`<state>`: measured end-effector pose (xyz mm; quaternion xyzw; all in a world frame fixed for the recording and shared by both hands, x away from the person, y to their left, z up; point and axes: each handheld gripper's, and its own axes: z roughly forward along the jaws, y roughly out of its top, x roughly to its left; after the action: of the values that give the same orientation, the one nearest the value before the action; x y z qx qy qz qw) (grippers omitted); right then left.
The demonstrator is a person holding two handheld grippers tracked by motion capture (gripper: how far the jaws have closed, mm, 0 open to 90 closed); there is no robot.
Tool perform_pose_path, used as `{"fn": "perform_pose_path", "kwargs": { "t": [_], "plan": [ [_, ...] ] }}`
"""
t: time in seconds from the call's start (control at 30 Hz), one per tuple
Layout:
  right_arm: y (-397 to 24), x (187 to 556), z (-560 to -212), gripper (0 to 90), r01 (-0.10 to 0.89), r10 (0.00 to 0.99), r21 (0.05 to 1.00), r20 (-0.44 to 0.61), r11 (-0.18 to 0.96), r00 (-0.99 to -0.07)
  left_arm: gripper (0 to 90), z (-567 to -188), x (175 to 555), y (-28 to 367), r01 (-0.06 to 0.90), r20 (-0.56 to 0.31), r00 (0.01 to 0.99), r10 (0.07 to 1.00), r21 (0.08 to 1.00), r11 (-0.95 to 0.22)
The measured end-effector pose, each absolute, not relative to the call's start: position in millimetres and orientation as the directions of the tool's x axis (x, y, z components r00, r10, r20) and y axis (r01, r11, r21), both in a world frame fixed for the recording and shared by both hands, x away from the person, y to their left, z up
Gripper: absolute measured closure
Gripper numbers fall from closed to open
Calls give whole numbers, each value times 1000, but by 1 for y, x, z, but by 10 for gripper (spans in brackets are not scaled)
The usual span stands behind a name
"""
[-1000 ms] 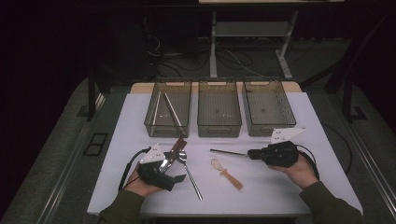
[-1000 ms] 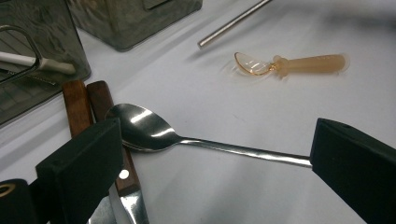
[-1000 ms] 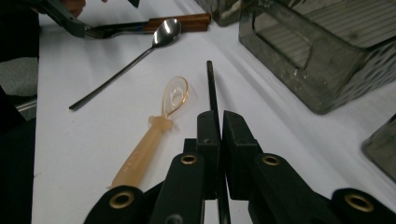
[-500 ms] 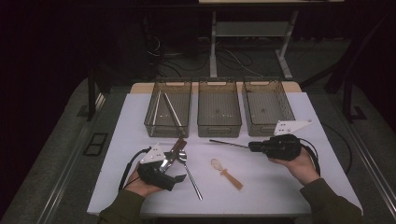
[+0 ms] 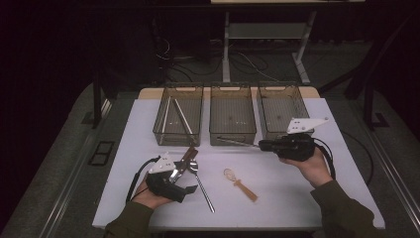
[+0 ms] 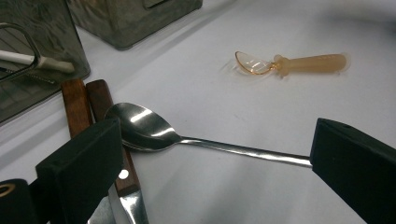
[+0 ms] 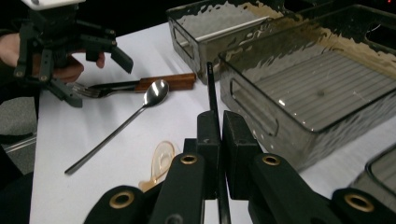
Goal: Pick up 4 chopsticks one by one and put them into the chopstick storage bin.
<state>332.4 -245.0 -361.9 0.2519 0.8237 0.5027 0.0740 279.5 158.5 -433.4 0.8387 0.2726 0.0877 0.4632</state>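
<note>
Thin dark utensil (image 5: 237, 143) clamped in right tool (image 5: 262, 145), right of centre in the high view, tip at the front edge of the middle bin (image 5: 233, 137). Best kept level, lifted clear of that rim, then lowered inside before release. Left tool (image 5: 185, 186) wide open, lower left, straddling metal spoon (image 6: 144, 128); no readable writing anywhere.

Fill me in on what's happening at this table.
A person is sorting cutlery into three bins. The right gripper is shut on a thin dark utensil, holding it off the table near the front of the middle bin. The left gripper rests open on the table over a metal spoon, beside wooden-handled cutlery. A small amber spoon lies loose between the hands.
</note>
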Motion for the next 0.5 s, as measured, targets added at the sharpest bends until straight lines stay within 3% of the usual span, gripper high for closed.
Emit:
{"fn": "perform_pose_path", "kwargs": {
  "t": [0.5],
  "plan": [
    [-216,354,-338,858,314,499,877,100,365,-861,13,-433,279,159,374,-108,836,538,828,-416]
  ]
}}
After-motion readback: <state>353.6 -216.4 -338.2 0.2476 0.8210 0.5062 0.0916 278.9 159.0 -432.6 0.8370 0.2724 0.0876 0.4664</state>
